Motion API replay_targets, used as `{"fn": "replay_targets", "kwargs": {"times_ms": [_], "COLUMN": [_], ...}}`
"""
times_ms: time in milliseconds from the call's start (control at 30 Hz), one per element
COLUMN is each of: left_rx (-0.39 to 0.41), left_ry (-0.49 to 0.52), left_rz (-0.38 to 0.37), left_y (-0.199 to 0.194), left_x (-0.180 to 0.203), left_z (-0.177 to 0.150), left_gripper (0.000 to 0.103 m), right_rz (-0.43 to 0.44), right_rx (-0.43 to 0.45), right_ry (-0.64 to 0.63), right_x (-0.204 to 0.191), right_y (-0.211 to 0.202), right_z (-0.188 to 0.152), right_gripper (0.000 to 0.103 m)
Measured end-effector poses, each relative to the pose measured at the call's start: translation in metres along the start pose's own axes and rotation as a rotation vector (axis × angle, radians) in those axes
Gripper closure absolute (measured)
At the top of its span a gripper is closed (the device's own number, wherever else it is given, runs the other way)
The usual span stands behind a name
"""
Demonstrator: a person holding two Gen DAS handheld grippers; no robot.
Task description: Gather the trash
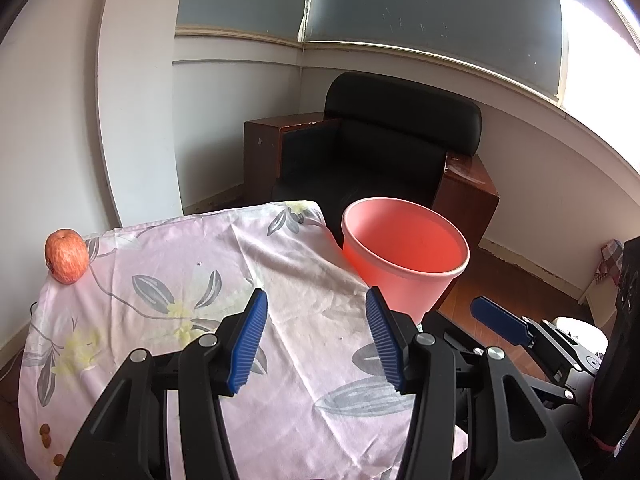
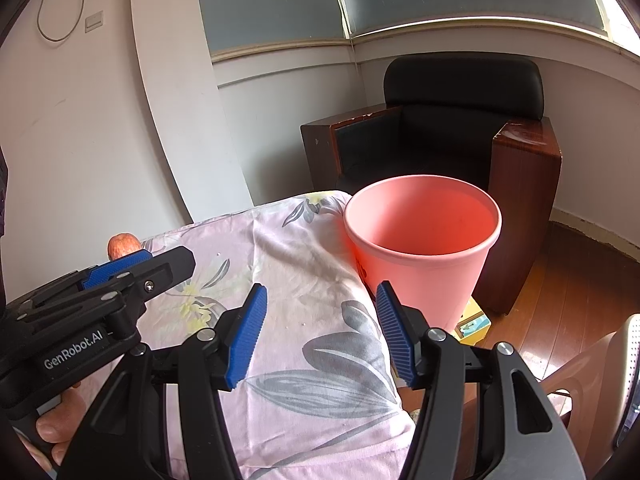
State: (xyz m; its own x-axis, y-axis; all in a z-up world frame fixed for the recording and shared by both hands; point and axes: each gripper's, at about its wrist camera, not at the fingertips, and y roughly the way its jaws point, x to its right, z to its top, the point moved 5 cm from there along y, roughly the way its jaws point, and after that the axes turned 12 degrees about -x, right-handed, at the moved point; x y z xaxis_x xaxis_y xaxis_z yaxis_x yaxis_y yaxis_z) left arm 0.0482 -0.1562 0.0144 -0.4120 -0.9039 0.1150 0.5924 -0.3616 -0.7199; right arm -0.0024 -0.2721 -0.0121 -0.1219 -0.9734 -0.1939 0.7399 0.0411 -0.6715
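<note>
A pink plastic bin [image 1: 404,258] stands on the floor just past the table's far right corner; it also shows in the right wrist view [image 2: 424,248], and its inside looks empty. My left gripper [image 1: 316,336] is open and empty above the floral tablecloth [image 1: 192,280]. My right gripper [image 2: 320,332] is open and empty above the table's right edge, close to the bin. Small brown scraps [image 1: 47,436] lie at the table's near left edge. The left gripper also shows in the right wrist view [image 2: 120,268], to the left.
A red apple [image 1: 66,255] sits at the table's far left corner, and its top shows in the right wrist view [image 2: 122,245]. A black armchair [image 1: 384,152] with wooden sides stands behind the bin. A wooden floor [image 2: 572,300] lies to the right.
</note>
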Motion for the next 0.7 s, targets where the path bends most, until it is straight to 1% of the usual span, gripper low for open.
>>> {"fn": "replay_targets", "kwargs": {"times_ms": [700], "left_rx": [-0.005], "left_ry": [0.006], "left_rz": [-0.003], "left_y": [0.0011], "left_x": [0.0007], "left_z": [0.0009], "left_gripper": [0.052], "right_rz": [0.000], "right_rx": [-0.004], "right_ry": [0.002], "right_x": [0.0009], "right_y": [0.0004], "right_z": [0.0009], "right_gripper": [0.045]}}
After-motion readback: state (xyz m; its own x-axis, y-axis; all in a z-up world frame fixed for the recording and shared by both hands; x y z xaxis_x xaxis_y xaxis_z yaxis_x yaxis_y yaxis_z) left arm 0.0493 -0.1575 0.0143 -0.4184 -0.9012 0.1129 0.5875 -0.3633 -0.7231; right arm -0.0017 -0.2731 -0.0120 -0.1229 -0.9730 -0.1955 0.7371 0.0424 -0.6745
